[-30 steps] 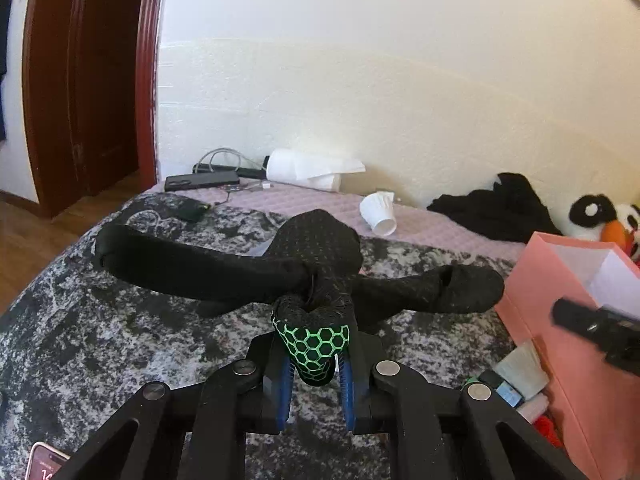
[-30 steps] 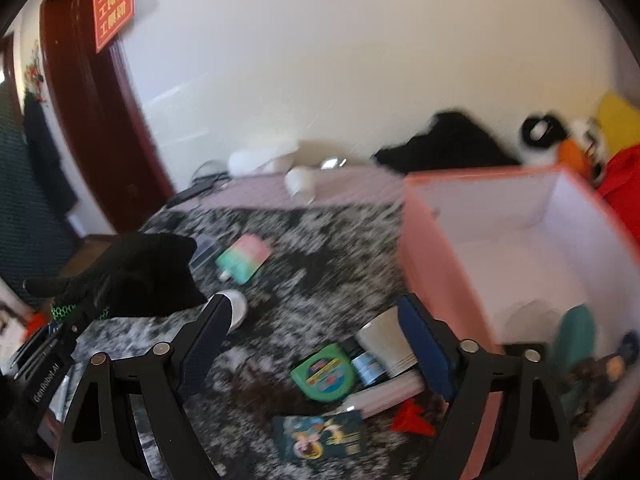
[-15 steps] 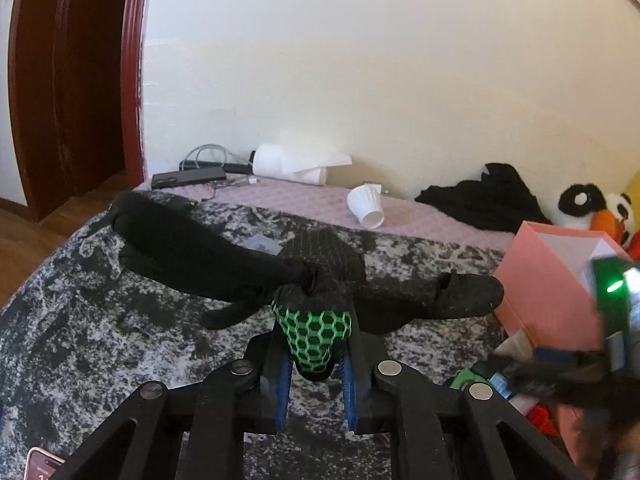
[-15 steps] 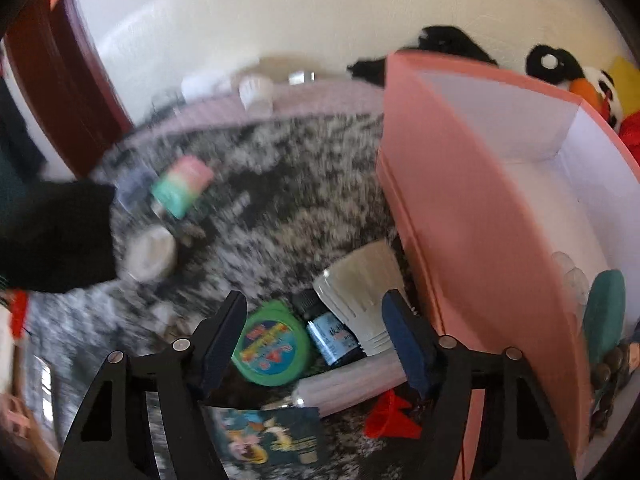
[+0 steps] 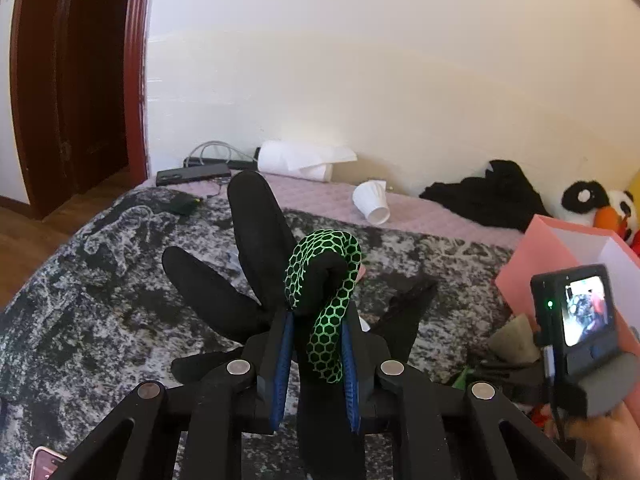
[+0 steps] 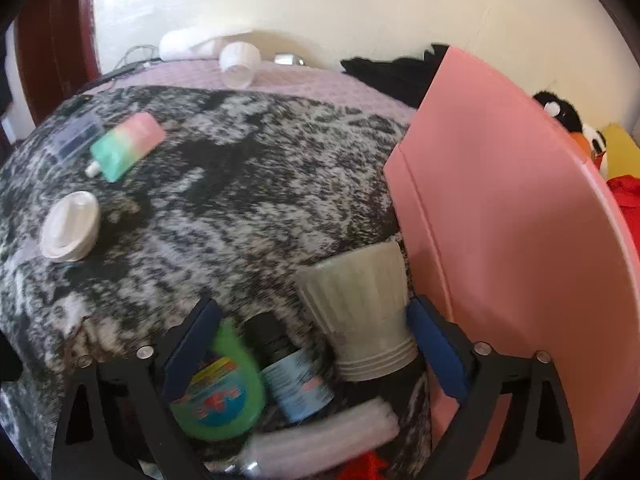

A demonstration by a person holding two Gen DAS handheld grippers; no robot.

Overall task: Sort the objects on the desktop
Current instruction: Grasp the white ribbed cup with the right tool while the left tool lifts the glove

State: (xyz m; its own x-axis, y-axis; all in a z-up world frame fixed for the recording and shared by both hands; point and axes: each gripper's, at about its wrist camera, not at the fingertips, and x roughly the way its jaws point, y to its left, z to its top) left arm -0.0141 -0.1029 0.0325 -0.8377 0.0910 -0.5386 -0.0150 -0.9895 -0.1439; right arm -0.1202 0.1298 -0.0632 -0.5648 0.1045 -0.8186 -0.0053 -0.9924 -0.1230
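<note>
My left gripper (image 5: pixel 316 320) is shut on the green honeycomb cuff of a black glove (image 5: pixel 256 248), held above the mottled blanket with its fingers splayed up and left. The pink box (image 5: pixel 560 248) stands to the right. My right gripper (image 6: pixel 312 312) is open and low over a cluster beside the pink box (image 6: pixel 500 220): a ribbed whitish cup (image 6: pixel 360 304), a small blue-label bottle (image 6: pixel 292 376) and a green round container (image 6: pixel 218 392) lie between its fingers. A white tube (image 6: pixel 320 440) lies just below them.
A white lid (image 6: pixel 70 226), a pink-green pouch (image 6: pixel 126 146) and a clear case (image 6: pixel 74 138) lie on the blanket at left. A paper cup (image 5: pixel 372 202), tissue roll (image 5: pixel 296 160), black cloth (image 5: pixel 484 196) and plush penguin (image 5: pixel 592 204) sit along the wall.
The glove has swung in my left gripper, its fingers now pointing up instead of sideways. My right gripper has dropped and moved close onto the cluster beside the pink box.
</note>
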